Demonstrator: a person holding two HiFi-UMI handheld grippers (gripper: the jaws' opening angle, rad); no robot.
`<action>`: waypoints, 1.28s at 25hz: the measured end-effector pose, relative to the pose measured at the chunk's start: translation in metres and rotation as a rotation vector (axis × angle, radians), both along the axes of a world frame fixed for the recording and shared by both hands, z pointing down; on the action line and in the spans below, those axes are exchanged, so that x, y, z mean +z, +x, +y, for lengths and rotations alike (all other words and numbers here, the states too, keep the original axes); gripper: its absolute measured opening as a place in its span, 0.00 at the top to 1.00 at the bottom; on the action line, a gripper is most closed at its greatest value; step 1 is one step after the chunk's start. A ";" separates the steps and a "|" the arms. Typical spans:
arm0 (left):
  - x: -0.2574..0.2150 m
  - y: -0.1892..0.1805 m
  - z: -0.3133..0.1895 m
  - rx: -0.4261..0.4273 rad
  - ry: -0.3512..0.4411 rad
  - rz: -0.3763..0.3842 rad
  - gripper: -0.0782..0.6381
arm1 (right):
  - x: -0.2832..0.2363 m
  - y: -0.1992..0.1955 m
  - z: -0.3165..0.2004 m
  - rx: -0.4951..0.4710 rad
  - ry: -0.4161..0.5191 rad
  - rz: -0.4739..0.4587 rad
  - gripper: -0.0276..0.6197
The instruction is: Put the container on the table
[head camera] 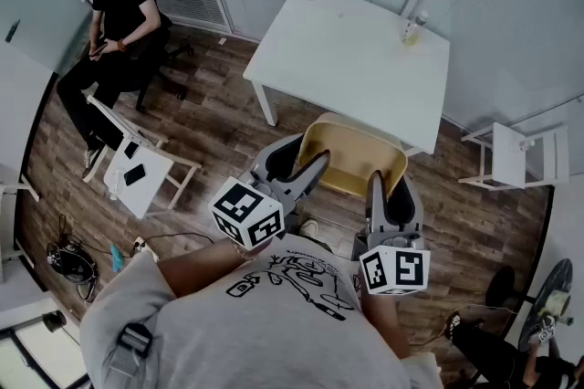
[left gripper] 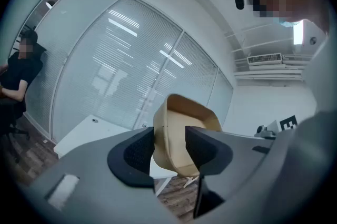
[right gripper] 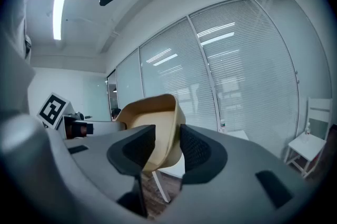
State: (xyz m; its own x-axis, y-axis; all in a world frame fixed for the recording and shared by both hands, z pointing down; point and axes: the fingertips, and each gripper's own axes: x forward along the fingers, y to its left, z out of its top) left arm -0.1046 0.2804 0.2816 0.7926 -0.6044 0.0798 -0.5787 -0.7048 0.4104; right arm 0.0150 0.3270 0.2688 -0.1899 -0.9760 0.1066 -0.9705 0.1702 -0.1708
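left gripper point(left gripper: 169, 150) is clamping its dark jaws on one wall of a tan, rounded-square shallow container point(left gripper: 185, 122), and right gripper point(right gripper: 167, 148) is pinching the opposite wall. the container is hanging between them above the brown wood-plank floor point(head camera: 214, 127), just short of the white rectangular table point(head camera: 351, 58), where a small clear bottle point(head camera: 412, 29) is standing.

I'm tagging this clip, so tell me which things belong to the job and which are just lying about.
Job: tan container, held by left gripper and right gripper; white table.
Lying about: bottle on the table, white chair, floor cables.
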 end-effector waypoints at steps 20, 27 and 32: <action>0.008 0.055 0.016 -0.023 -0.012 -0.006 0.66 | 0.006 0.056 0.015 -0.018 0.008 -0.050 0.77; 0.009 0.056 0.014 -0.049 -0.022 -0.006 0.66 | 0.009 0.059 0.010 -0.045 0.000 -0.058 0.77; 0.018 0.045 -0.013 -0.063 -0.035 -0.010 0.66 | 0.018 0.048 -0.018 -0.057 -0.021 -0.063 0.77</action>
